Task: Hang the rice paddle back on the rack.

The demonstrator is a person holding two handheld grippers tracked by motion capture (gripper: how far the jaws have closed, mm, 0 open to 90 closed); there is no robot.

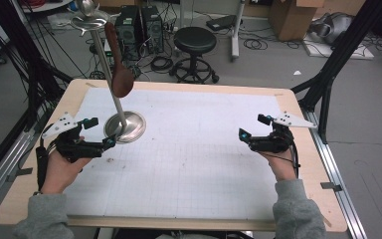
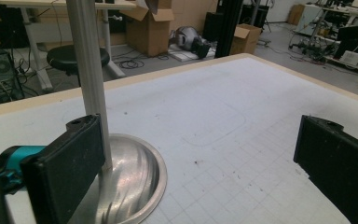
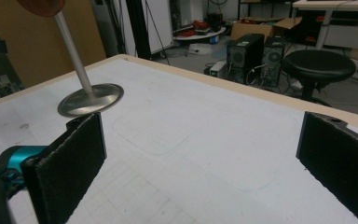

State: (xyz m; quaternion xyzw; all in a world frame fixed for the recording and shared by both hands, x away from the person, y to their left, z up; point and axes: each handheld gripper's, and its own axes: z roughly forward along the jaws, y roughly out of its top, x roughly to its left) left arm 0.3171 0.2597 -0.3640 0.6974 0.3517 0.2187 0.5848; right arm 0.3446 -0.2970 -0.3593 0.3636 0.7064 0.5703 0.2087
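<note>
A metal stand with a round base (image 1: 131, 127) and a slim pole (image 1: 104, 64) rises at the left of the white grid mat (image 1: 189, 159). It carries a small dish on top (image 1: 90, 21). A brown spoon-shaped piece (image 1: 120, 74) hangs beside the pole. My left gripper (image 1: 101, 132) is open just left of the base, touching nothing; in the left gripper view the pole (image 2: 91, 79) and base (image 2: 135, 179) sit close by its left jaw, gripper (image 2: 196, 172). My right gripper (image 1: 253, 126) is open and holds nothing at the mat's right side; from it the stand (image 3: 91, 99) lies far off, gripper (image 3: 200, 163).
Wooden table edges (image 1: 179, 85) frame the mat. Beyond the far edge stand a black stool (image 1: 194, 42), computer towers (image 1: 139, 30) and cardboard boxes (image 1: 291, 17). A black frame leg (image 1: 328, 84) rises by the table's right corner.
</note>
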